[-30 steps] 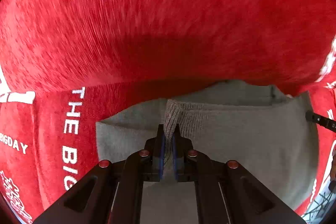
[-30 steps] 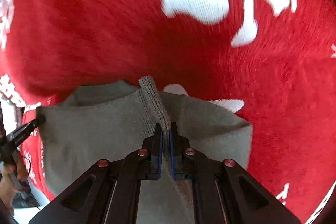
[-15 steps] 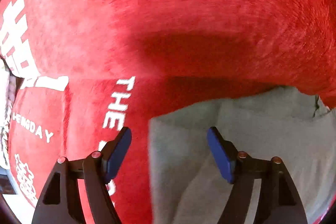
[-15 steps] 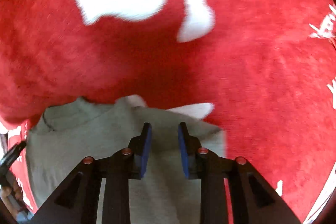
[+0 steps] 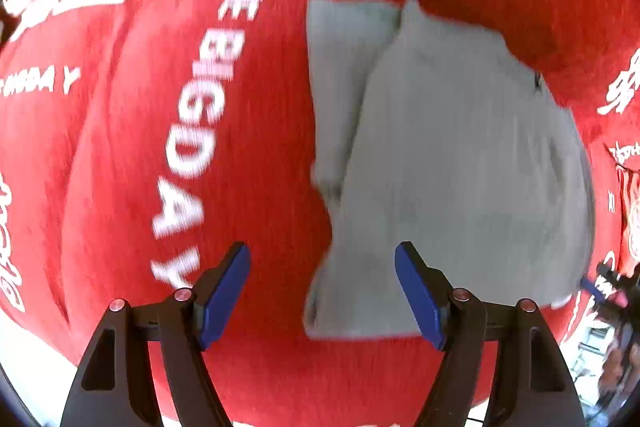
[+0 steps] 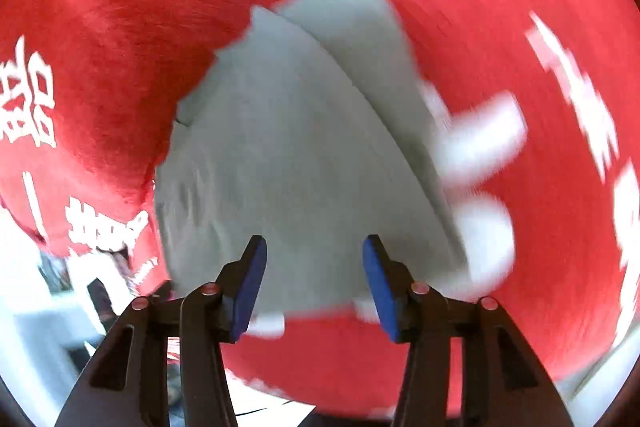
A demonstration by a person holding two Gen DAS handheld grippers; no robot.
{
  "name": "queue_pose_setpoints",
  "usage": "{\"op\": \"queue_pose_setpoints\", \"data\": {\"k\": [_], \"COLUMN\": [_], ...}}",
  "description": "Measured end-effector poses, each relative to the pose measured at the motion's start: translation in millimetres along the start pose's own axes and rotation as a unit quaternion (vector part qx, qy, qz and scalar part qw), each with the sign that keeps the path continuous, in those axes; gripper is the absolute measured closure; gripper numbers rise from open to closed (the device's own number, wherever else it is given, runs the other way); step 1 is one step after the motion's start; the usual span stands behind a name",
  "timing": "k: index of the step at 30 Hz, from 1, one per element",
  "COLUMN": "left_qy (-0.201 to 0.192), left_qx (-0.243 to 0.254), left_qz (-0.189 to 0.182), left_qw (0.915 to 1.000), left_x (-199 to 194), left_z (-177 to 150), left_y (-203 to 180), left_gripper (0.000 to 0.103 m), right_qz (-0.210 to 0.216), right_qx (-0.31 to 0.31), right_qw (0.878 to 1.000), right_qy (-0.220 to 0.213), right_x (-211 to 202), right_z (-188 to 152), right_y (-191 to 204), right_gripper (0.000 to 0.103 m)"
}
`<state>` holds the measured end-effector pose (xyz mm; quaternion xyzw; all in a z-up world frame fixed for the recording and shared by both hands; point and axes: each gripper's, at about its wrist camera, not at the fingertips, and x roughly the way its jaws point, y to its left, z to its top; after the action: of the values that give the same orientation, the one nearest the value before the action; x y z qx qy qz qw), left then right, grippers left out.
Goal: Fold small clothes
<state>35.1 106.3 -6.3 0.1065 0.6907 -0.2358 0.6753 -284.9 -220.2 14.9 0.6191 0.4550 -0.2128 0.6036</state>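
A small grey garment (image 5: 448, 163) lies folded flat on a red cloth (image 5: 260, 155) printed with white lettering. My left gripper (image 5: 322, 291) hovers open over the garment's near left corner, and its blue pads touch nothing. In the right wrist view the same garment (image 6: 296, 147) shows one layer folded over another. The jaws of my right gripper (image 6: 315, 287) are opening above its near edge, with grey fabric below them but no pad pressing on it. Blurred white patches (image 6: 480, 143) sit against the garment's right side; I cannot tell what they are.
White words "THE BIG DAY" (image 5: 200, 115) run down the cloth left of the garment. The cloth's edge drops off close to the grippers, with a pale surface (image 6: 36, 311) and dark clutter beyond it at the lower left. A dark blue-tipped finger (image 5: 596, 283) shows at the right edge.
Both grippers were shut on the garment's ribbed grey edge. They have let go, opened and drawn back, and the garment now lies flat farther ahead in both views.
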Motion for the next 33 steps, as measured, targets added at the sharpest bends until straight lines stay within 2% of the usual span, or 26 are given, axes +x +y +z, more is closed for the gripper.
{"op": "queue_pose_setpoints", "data": {"k": [2,4,7,8,9,11,14,17,20,26,30,33], "left_qy": [0.010,0.009,-0.001,-0.002,0.001,-0.007,-0.017,-0.009,-0.015,-0.018,-0.049,-0.074], "left_qx": [-0.006,-0.017,-0.022,-0.019,-0.015,0.010,0.028,0.021,0.028,0.046,0.063,0.076], "left_qz": [-0.010,-0.010,-0.008,-0.019,-0.028,-0.016,-0.010,-0.001,-0.002,0.006,-0.001,-0.005], "left_qw": [0.9999,0.9998,0.9997,0.9996,0.9995,0.9998,0.9994,0.9997,0.9995,0.9987,0.9968,0.9944], "left_x": [6.2,11.1,13.0,12.5,11.4,6.8,-2.0,-0.9,3.4,-18.3,-36.0,-41.3], "left_z": [-11.8,-17.9,-15.4,-15.7,-15.4,-16.6,-23.8,-33.4,-36.5,-33.4,-8.9,19.7], "left_y": [-0.5,0.3,0.4,-1.4,-3.6,-10.9,-16.7,-6.2,1.9,8.2,0.2,-8.9], "left_gripper": [0.028,0.031,0.061,0.082,0.086,0.091,0.091,0.091,0.091,0.091,0.091,0.091], "right_qz": [0.000,0.005,0.041,0.044,0.035,0.003,-0.062,-0.098,-0.104,-0.116,-0.101,-0.100], "right_qx": [0.044,0.077,0.125,0.129,0.122,0.069,-0.035,-0.028,-0.009,0.005,-0.084,-0.135], "right_qw": [0.999,0.997,0.990,0.989,0.990,0.996,0.995,0.993,0.994,0.993,0.991,0.984], "right_qy": [-0.006,-0.021,-0.059,-0.064,-0.061,-0.060,-0.064,-0.051,-0.036,-0.030,-0.038,-0.053], "right_x": [-1.2,-2.9,-14.9,-14.8,-13.7,-20.3,-38.3,-36.0,-18.1,-38.1,-46.7,-41.1], "right_z": [-14.3,-5.7,8.5,15.4,17.2,20.2,18.1,21.1,23.0,1.5,-12.0,-0.4], "right_y": [-20.4,-31.7,-59.4,-59.5,-56.4,-38.1,-11.8,-34.3,-49.3,-46.5,-3.0,29.1], "right_gripper": [0.049,0.049,0.051,0.058,0.097,0.095,0.095,0.095,0.095,0.089,0.086,0.086]}}
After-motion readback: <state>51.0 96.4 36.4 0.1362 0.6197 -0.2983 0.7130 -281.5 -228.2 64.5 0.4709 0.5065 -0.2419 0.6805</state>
